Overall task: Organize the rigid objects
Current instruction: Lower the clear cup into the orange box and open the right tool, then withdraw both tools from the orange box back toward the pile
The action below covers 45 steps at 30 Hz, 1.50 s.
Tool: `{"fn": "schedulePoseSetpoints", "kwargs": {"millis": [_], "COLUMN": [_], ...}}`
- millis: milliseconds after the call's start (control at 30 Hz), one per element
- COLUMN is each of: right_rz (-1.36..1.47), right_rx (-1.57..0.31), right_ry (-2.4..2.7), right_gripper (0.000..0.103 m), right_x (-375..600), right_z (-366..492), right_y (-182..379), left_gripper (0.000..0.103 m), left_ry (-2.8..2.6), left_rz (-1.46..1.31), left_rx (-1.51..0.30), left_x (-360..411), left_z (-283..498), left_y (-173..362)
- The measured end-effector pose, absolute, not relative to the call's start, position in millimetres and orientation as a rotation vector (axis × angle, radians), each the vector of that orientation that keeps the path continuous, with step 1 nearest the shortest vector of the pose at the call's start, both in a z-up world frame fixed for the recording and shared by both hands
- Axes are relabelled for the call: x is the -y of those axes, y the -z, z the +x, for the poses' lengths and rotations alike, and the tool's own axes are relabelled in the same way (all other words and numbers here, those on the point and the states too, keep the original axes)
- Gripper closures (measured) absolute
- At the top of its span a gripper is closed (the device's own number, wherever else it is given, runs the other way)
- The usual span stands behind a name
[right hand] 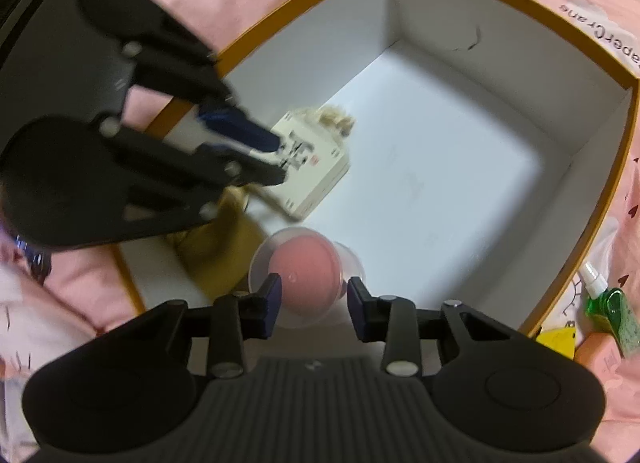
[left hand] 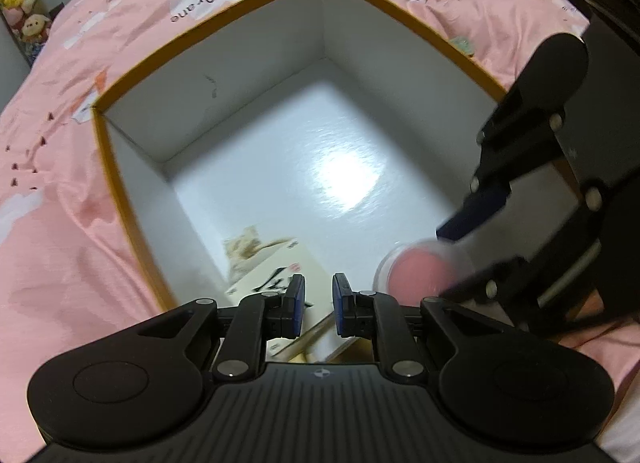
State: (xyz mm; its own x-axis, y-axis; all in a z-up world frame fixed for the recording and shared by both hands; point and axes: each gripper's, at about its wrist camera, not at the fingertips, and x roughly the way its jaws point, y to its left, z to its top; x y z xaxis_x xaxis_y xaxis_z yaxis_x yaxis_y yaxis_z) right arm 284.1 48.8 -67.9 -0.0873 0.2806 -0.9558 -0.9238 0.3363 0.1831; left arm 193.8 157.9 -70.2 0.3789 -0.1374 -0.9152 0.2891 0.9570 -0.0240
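A large open box [left hand: 132, 223] with an orange rim and white inside is seen standing on a bed covered by a pink printed sheet [left hand: 60, 183]. Inside it, near one corner, a cream booklet-like box [right hand: 312, 171] with black lettering lies flat on the white floor.

The left gripper [left hand: 319, 305] is held above that cream box; its jaws are set narrow, with a small gap, and nothing is gripped between them.

The right gripper [right hand: 314, 303] is held over the box interior with its jaws wide apart. A clear round container with pink contents [right hand: 306, 277] is seen between and just ahead of the pads [right hand: 272, 299]; whether they touch it cannot be told because of blur.

Outside the box, a green bottle [right hand: 610, 311] with a white nozzle lies on the sheet beside a yellow item [right hand: 558, 339].
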Motion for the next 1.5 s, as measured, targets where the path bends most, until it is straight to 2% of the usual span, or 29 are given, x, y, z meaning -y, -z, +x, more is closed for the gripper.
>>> {"fn": "schedulePoseSetpoints", "kwargs": {"millis": [100,233,300,367,500,800,1000,1067,1100,1167,1300,1367,1500], "right_rz": [-0.714,-0.731,-0.746,-0.765,-0.855,-0.858,-0.814,-0.761,-0.730,-0.653,-0.495,-0.433,-0.344], "right_rx": [-1.281,-1.234,-1.198,-1.168,-1.093,-1.129,-1.081,-1.055,-1.040,-1.001,-0.924,-0.892,-0.858], "right_ry": [-1.158,-1.147,-1.129,-1.116,-1.101,-1.162,-1.143,-1.134,-1.129,-1.112,-1.057,-1.013,-0.883], "right_gripper": [0.075,0.075,0.079,0.088,0.093,0.094,0.093,0.091,0.086,0.067,0.060,0.052,0.050], "right_x": [-46.0,-39.9,-37.5,-37.4,-38.1,-34.6,-26.6,-17.1,-11.2,4.0,42.4,63.4,112.3], "right_z": [277.8,275.7,278.7,278.8,276.6,268.4,268.0,270.1,271.0,273.4,280.0,282.2,285.4], "right_y": [65.9,53.4,49.1,48.2,51.4,62.1,49.2,36.9,30.4,15.3,-12.3,-20.9,-26.9], "left_gripper": [0.086,0.087,0.087,0.089,0.091,0.092,0.091,0.091,0.091,0.091,0.089,0.082,0.080], "left_ry": [0.299,0.339,0.338,0.350,0.381,0.416,0.370,0.368,0.366,0.379,0.418,0.406,0.414], "left_rz": [0.112,0.037,0.042,0.034,0.016,0.079,0.085,0.086,0.084,0.071,0.033,0.017,-0.011], "left_rx": [-1.141,-1.171,-1.176,-1.187,-1.211,-1.228,-1.152,-1.108,-1.077,-1.021,-0.935,-0.903,-0.913], "left_x": [-151.5,-146.9,-144.6,-143.8,-144.6,-137.3,-138.3,-136.5,-135.3,-131.4,-117.5,-103.8,-65.8], "left_z": [197.5,204.9,206.8,207.1,207.4,195.7,189.8,186.4,184.7,180.9,178.5,176.6,183.6], "left_y": [72.1,77.0,79.4,81.0,84.7,84.2,66.7,55.2,48.2,34.1,9.5,0.0,-5.4]}}
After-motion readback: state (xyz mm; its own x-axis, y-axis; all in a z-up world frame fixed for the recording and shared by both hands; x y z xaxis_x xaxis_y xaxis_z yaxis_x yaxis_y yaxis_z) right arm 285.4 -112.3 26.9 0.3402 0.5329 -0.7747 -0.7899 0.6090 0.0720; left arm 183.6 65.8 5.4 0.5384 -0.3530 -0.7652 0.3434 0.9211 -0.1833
